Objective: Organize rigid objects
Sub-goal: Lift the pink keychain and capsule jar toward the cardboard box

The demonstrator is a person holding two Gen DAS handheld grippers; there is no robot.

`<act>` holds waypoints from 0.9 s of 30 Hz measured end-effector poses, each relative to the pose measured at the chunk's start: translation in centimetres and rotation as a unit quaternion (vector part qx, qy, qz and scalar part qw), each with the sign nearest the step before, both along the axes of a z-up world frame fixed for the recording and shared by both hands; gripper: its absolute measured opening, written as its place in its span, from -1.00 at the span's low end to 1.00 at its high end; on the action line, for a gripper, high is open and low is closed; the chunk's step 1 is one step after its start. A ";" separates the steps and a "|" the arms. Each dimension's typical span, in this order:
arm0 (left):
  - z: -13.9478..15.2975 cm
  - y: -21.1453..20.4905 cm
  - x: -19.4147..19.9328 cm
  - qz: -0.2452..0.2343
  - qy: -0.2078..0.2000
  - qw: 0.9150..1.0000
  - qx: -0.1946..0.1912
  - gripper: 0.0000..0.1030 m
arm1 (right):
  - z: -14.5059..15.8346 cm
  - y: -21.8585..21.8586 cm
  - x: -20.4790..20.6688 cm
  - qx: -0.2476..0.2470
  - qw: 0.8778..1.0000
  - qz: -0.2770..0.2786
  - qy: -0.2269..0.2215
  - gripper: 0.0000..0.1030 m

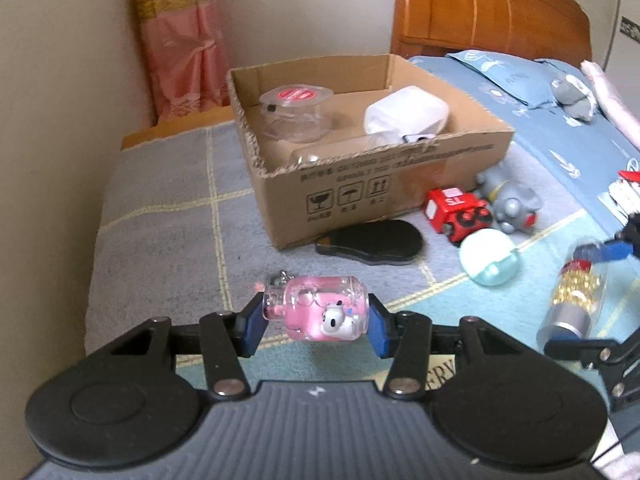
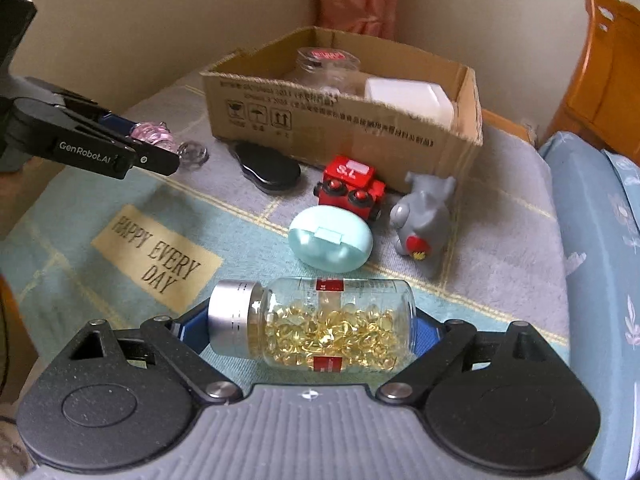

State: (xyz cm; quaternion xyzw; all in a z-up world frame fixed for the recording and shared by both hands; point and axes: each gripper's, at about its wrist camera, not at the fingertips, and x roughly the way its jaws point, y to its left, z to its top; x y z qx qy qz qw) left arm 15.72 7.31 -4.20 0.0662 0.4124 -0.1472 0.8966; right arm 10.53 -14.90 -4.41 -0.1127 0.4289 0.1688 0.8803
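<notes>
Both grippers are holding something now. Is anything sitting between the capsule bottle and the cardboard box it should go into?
Yes. The right gripper holds the capsule bottle lengthwise. Ahead of it on the blanket lie the mint egg-shaped case, the red toy train and the grey toy figure, all in front of the cardboard box. Carried over them, its open top looks unobstructed.

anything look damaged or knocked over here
The cardboard box has a ragged, torn top edge along its front wall. The red toy train lies on its side, wheels facing out, and the grey toy figure beside it is tipped over on the blanket.
</notes>
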 end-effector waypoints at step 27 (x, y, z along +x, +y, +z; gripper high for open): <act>10.6 -4.6 6.5 -0.057 -0.064 0.996 0.007 -0.04 | 10.0 -3.9 6.1 0.047 0.995 0.004 -0.086 0.86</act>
